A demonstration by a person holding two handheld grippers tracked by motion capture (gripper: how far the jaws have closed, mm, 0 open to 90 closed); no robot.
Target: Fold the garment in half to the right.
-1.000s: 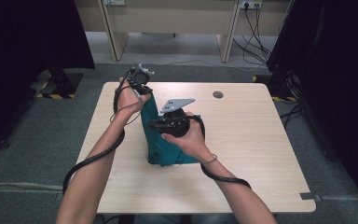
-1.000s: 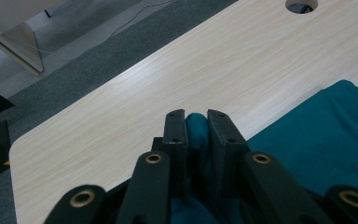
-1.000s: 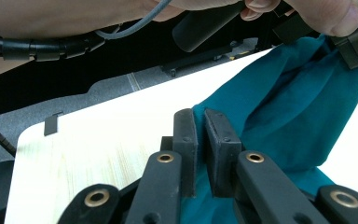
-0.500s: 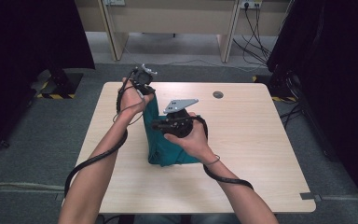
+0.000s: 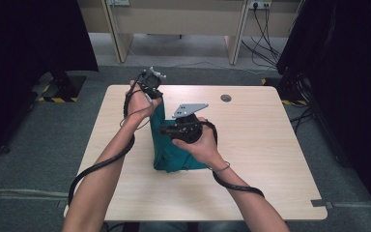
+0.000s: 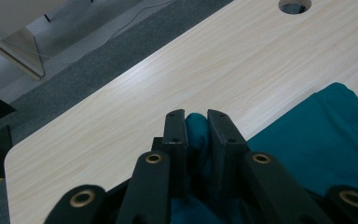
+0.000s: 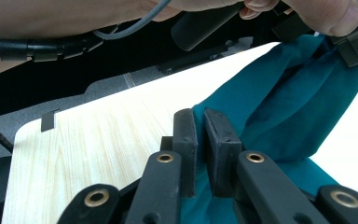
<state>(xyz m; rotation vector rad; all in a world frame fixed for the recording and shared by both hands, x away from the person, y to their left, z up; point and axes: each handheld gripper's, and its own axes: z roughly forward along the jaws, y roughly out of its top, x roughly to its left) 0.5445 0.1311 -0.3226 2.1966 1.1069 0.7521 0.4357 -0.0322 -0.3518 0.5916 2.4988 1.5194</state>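
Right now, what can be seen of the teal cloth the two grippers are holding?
The teal cloth is a soft, plain woven-looking fabric, creased and bunched. Its lower part rests on the wooden table; its upper edge is lifted. The left gripper pinches a fold of it between closed jaws, and the right gripper clamps another edge, so the fabric hangs stretched between them.

A pale wood-grain tabletop has a round cable hole near its far edge and a dark tape patch at its near right corner. Grey carpet surrounds it; beyond stand light wooden desks with cables trailing down.
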